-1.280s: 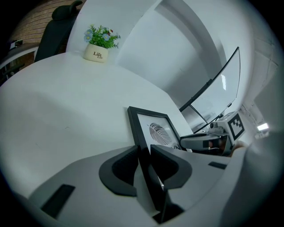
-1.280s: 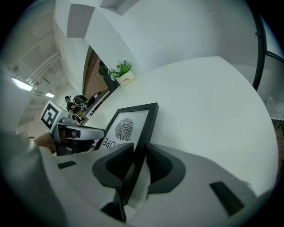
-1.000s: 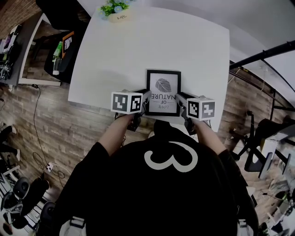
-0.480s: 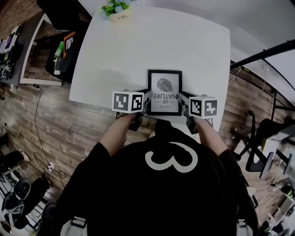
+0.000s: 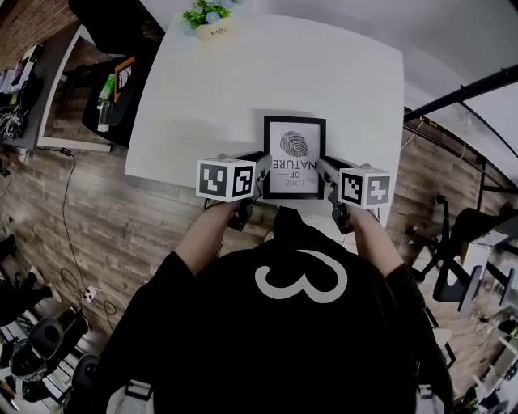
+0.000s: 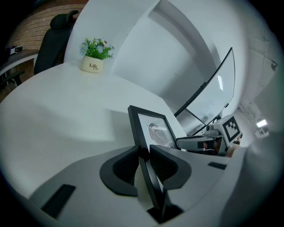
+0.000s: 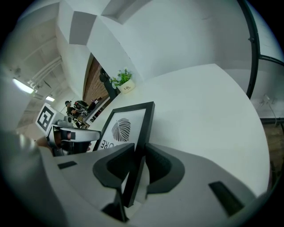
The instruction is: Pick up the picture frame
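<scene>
The frame (image 5: 295, 158) sits over the near edge of the table (image 5: 243, 89), right of its middle, with its leaf print and upside-down lettering facing up at the head view. In the gripper views (image 6: 151, 128) (image 7: 126, 126) it stands tilted, with its far end lifted clear of the white top. I cannot tell whether its near end still touches the top.

The left gripper (image 5: 261, 166) clamps the frame's left side. Its jaws (image 6: 143, 153) have just been closing and now stand narrow, with the black edge pinched between the pads. The right gripper (image 5: 324, 167) clamps the right side the same way. Its jaws (image 7: 140, 153) have also just been closing onto the edge.

The table's right edge lies near the right gripper. The near edge runs under both grippers. To the left and far side of the frame the top is bare white, as far as a small potted plant (image 5: 209, 20) at the far edge. A black chair (image 6: 57, 31) stands beyond the far left corner, and a black pole (image 5: 461, 93) slants past on the right.
</scene>
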`<state>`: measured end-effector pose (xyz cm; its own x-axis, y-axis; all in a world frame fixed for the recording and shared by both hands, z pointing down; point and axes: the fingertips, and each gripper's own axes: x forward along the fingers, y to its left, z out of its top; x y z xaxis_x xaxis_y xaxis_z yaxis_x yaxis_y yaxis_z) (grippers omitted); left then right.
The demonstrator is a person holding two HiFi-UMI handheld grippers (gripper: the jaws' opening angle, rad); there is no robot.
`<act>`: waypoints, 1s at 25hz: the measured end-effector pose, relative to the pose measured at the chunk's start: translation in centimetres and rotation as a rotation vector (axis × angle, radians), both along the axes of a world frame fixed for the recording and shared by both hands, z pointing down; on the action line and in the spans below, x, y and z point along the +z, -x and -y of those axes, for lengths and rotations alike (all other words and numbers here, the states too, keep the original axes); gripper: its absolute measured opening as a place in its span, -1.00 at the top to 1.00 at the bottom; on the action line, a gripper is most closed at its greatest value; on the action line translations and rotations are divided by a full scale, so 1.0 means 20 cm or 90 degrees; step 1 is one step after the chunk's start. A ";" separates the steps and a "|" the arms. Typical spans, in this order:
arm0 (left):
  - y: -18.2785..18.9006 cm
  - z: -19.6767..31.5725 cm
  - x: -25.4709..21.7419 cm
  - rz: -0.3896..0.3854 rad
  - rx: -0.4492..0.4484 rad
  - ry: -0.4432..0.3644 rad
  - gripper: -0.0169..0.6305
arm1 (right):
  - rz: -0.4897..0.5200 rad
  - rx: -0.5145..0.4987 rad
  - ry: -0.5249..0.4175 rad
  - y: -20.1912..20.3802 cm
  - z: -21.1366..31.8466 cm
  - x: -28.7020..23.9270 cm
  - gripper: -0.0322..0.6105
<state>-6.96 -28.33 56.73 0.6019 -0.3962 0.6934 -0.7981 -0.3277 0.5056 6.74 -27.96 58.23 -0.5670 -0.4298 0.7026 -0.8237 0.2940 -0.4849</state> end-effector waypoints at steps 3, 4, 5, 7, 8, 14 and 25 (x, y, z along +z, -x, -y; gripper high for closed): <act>0.00 0.00 -0.07 -0.007 -0.002 -0.022 0.67 | -0.002 -0.001 -0.030 0.00 0.01 -0.09 0.62; 0.00 0.00 -0.10 -0.009 -0.003 -0.029 0.67 | -0.004 -0.001 -0.042 0.00 0.01 -0.12 0.62; 0.01 0.00 -0.12 -0.012 -0.004 -0.036 0.68 | -0.007 -0.001 -0.055 0.00 0.02 -0.15 0.62; 0.01 0.00 -0.18 -0.015 -0.007 -0.052 0.68 | -0.007 -0.004 -0.075 0.01 0.01 -0.21 0.61; 0.02 0.00 -0.21 -0.014 -0.007 -0.062 0.68 | -0.007 -0.006 -0.083 0.01 0.01 -0.24 0.61; 0.05 -0.02 -0.41 -0.017 -0.010 -0.124 0.68 | -0.012 -0.014 -0.148 0.05 0.00 -0.43 0.61; 0.12 -0.13 -0.74 -0.027 -0.019 -0.225 0.68 | -0.045 -0.034 -0.279 0.12 -0.10 -0.78 0.61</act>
<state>-9.31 -25.66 42.01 0.6124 -0.6242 0.4851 -0.7902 -0.4655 0.3986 4.43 -26.03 42.60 -0.5540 -0.6664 0.4989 -0.8281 0.5027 -0.2481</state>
